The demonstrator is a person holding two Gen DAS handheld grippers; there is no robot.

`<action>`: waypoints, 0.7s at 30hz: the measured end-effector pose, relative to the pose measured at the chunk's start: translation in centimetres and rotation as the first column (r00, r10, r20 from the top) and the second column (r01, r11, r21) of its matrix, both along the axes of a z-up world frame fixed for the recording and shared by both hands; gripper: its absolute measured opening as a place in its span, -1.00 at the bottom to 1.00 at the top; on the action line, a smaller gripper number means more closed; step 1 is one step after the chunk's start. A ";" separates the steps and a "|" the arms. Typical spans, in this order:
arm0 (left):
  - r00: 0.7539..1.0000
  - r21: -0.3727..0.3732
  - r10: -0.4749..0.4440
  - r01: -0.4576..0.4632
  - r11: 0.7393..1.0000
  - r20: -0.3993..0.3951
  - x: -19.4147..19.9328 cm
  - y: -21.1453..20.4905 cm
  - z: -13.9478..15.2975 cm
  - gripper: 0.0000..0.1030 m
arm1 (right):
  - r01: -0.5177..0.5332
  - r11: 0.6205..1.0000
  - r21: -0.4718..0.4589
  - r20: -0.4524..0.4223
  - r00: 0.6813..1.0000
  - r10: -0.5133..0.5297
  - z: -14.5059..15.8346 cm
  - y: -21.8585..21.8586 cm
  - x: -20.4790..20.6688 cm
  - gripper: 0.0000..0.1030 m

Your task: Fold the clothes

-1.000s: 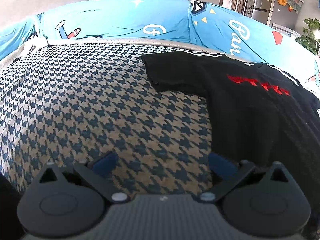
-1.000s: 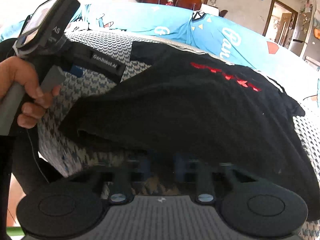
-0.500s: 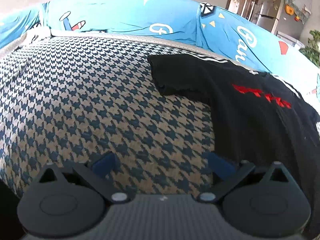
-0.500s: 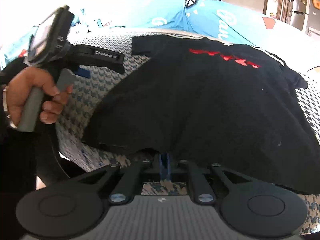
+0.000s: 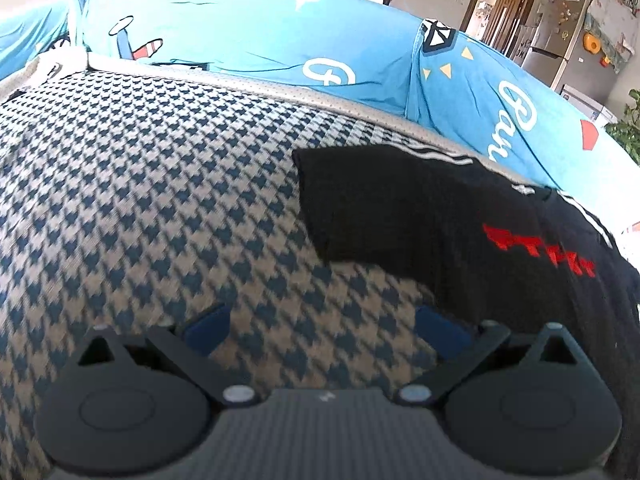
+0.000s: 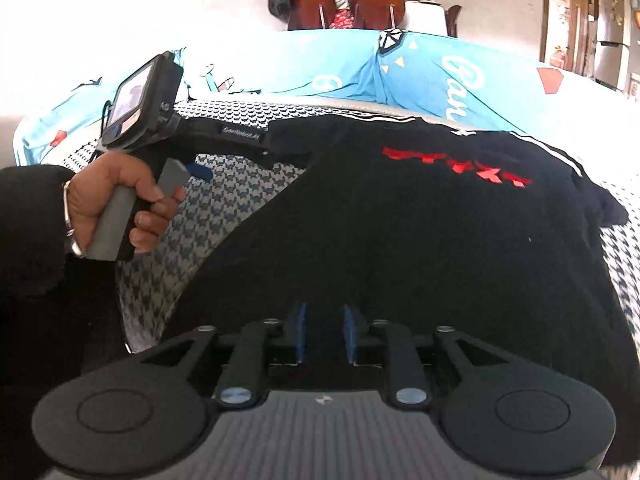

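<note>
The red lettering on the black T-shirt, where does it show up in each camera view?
Left wrist view: red lettering at right, mid-height, on the black T-shirt.
Right wrist view: lettering right of centre, upper half.
Shared landmark: white-striped shoulder seam just above the lettering.

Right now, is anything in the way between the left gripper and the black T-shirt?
No. Only bare houndstooth cover lies between the open left gripper and the black T-shirt, whose edge sits beside its right finger.

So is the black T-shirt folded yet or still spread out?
Spread out: the black T-shirt lies open on the houndstooth cover, sleeve extended.
</note>
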State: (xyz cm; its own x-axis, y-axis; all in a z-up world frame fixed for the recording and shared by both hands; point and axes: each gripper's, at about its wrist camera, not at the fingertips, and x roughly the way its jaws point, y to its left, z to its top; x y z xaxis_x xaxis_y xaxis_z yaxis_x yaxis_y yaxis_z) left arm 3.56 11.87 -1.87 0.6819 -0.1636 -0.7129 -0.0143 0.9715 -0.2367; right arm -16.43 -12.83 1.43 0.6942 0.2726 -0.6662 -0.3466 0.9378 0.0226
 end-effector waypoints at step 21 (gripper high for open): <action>1.000 -0.007 -0.023 0.023 1.000 -0.017 9.5 -0.5 -0.9 1.00 | 0.107 0.988 0.115 0.007 0.994 -0.108 0.6 -4.1 11.8 -0.30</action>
State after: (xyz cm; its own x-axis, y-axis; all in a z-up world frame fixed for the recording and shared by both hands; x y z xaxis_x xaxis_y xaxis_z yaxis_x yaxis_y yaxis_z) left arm 13.01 11.34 -2.80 0.6659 -0.1846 -0.7229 0.0044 0.9699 -0.2436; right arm -4.65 -16.88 2.03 0.7322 0.2696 -0.6254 -0.2447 0.9611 0.1279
